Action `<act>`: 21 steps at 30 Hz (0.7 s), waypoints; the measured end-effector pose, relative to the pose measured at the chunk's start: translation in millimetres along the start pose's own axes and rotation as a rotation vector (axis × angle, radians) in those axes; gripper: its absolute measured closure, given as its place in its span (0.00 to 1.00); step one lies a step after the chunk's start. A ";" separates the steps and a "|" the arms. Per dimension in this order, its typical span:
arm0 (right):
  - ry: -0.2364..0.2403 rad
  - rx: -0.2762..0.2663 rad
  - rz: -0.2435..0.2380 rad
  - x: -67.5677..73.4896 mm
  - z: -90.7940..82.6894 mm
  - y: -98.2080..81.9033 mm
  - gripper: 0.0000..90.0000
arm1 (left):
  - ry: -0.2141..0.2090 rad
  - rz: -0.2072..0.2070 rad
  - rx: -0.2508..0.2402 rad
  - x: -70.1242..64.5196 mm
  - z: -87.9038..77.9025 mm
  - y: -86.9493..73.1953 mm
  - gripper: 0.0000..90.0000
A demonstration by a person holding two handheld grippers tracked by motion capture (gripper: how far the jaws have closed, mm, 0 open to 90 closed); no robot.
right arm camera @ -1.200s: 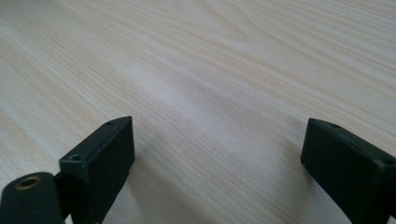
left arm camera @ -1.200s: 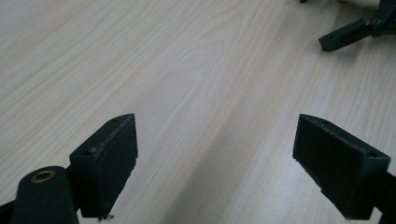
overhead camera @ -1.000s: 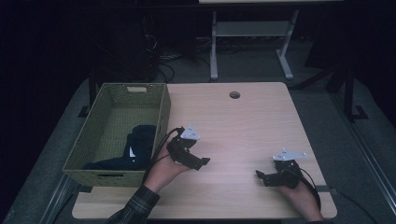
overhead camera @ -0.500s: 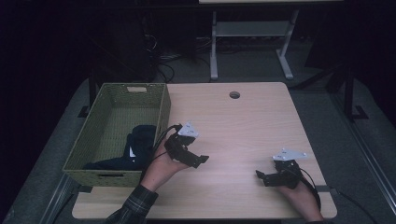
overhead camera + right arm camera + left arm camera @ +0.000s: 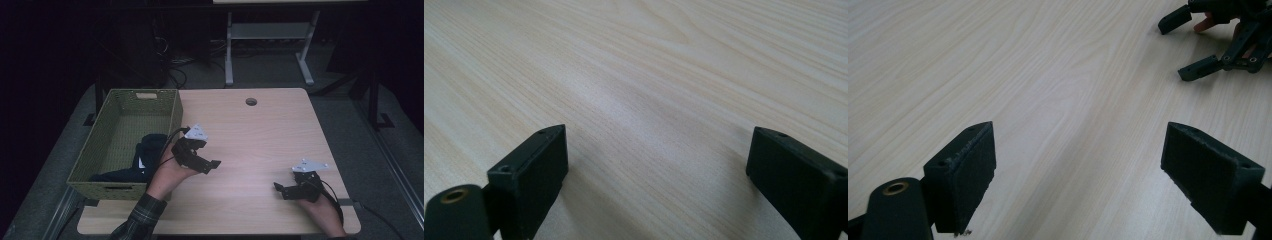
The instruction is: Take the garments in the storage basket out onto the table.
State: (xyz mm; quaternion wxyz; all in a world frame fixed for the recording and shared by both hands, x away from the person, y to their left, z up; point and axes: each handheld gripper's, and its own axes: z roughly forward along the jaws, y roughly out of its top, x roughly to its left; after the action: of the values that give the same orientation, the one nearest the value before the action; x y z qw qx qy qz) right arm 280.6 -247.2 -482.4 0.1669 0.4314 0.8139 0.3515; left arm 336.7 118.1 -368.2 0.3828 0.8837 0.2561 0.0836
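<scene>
The left gripper (image 5: 214, 165) hovers with its jaws wide apart and nothing between them, just beside the one green woven basket (image 5: 116, 107). The high view shows the whole light wood table (image 5: 260, 130) and, inside the basket's near end, one dark cloth (image 5: 148, 150). The left gripper view shows bare wood and, farther off, the right gripper (image 5: 1199, 46). That right gripper (image 5: 281, 191) sits near the table's front right corner, also wide open and empty.
</scene>
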 end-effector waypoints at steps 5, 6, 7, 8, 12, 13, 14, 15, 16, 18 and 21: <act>0.000 0.000 0.001 0.0 0.0 0.0 0.10 | 0.007 -0.010 -0.005 4.6 -2.4 2.2 0.16; 0.001 -0.001 0.003 0.2 0.1 0.0 0.10 | 0.006 -0.001 0.003 6.0 -3.1 3.0 0.16; 0.001 -0.001 0.003 0.2 0.1 0.0 0.10 | 0.004 -0.005 0.008 6.3 -3.4 3.6 0.16; 0.001 -0.001 0.003 0.2 0.1 0.0 0.10 | 0.005 0.003 0.011 7.3 -3.7 4.4 0.16; 0.000 -0.002 0.003 0.3 0.1 0.0 0.10 | 0.002 0.007 0.025 8.1 -5.6 6.4 0.16; 0.000 -0.002 0.003 0.3 0.1 0.0 0.10 | 0.005 0.001 0.021 9.6 -7.1 7.0 0.16; -0.001 0.000 0.002 0.2 0.0 0.1 0.10 | 0.007 0.011 0.026 11.3 -8.4 7.5 0.16; 0.000 0.002 -0.001 -0.1 -0.2 0.1 0.10 | 0.012 0.012 0.030 12.3 -10.2 7.9 0.16; 0.001 0.002 -0.001 -0.1 -0.2 0.1 0.10 | 0.018 0.007 0.022 13.0 -11.8 8.1 0.16; 0.001 0.000 0.002 0.1 0.0 0.1 0.10 | 0.023 0.003 0.019 15.3 -16.8 8.4 0.16; 0.000 0.001 0.000 0.0 -0.1 0.0 0.10 | 0.035 -0.004 0.022 17.3 -24.5 8.7 0.15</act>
State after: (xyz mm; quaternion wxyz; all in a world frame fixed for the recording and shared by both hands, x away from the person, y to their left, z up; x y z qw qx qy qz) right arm 280.6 -247.2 -482.3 0.1666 0.4313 0.8142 0.3511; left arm 346.4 137.5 -345.8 0.3686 0.8857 0.2655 0.0955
